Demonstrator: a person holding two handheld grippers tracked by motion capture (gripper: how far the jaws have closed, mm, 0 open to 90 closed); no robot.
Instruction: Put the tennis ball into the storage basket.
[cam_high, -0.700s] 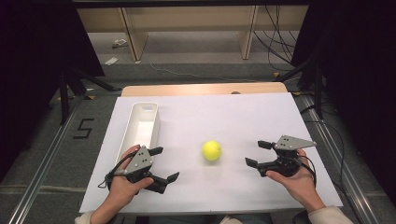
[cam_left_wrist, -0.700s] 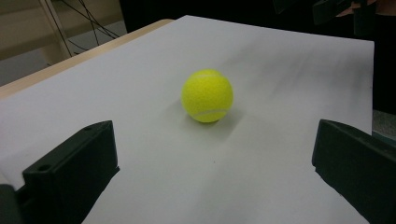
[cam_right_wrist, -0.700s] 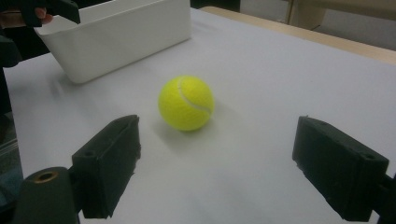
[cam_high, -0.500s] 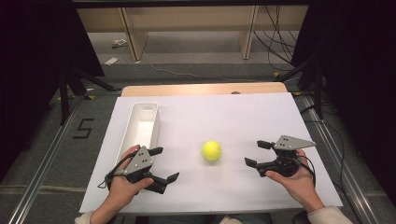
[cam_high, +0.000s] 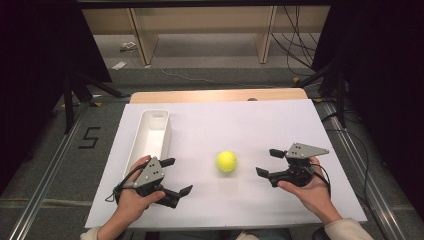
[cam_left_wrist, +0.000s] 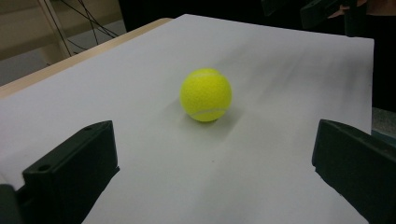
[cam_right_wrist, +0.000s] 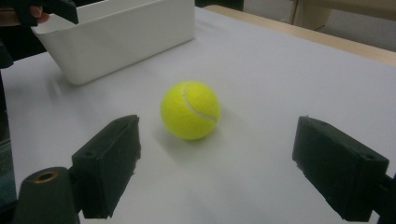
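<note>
Fuzzy yellow-green tennis ball (cam_high: 226, 161) sits free on the white worktop (cam_high: 280, 120), between both claws. Right claw (cam_high: 269, 162) and left claw (cam_high: 176, 176) gape wide. We'd centre right jaws, then close gently.
</note>
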